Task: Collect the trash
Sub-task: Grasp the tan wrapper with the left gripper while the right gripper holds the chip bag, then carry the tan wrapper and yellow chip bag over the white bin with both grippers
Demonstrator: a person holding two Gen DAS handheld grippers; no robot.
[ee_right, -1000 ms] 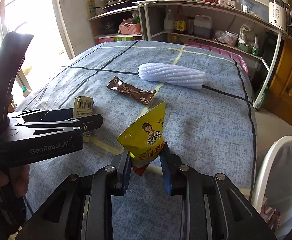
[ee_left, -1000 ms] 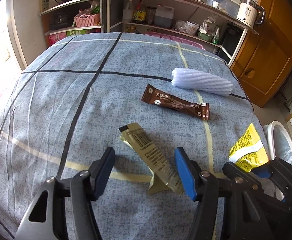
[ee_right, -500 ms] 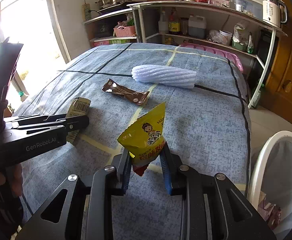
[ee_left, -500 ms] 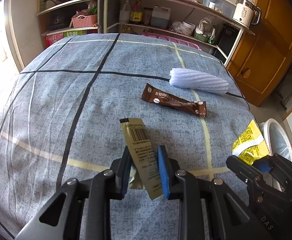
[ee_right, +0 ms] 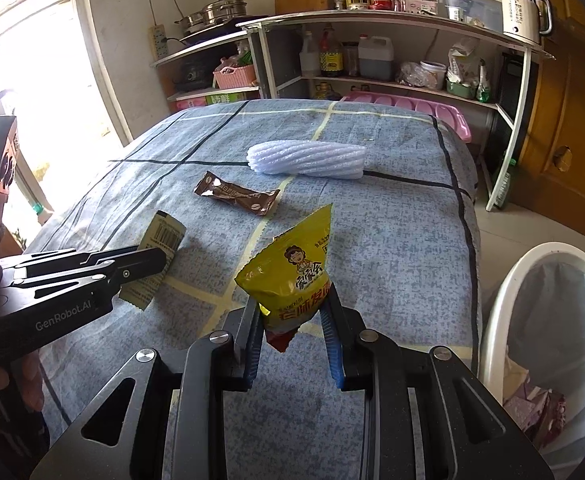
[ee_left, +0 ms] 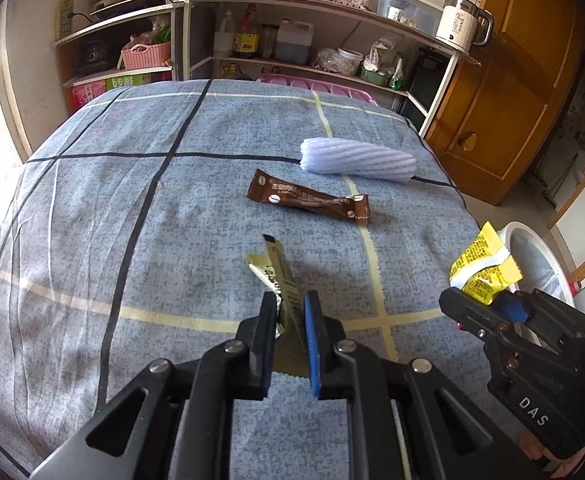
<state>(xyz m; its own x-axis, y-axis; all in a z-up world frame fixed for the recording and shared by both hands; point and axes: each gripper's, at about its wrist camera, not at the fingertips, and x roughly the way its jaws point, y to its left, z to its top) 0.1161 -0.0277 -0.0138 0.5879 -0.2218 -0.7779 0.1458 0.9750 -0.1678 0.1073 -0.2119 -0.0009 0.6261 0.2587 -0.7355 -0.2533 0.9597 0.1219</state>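
Left wrist view — jaws clamp olive wrapper [ee_left: 284,292]; right jaws pinch yellow packet [ee_right: 292,280].

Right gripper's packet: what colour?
Yellow packet with red lettering and a cartoon figure; clearest in the right wrist view.

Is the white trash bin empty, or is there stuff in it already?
Not empty. In the right wrist view, the white bin beside the bed has a clear liner, and crumpled wrappers lie at its bottom. How full it is cannot be told.

glossy yellow packet [ee_right: 292,276], matt woven tablecloth [ee_left: 92,220]
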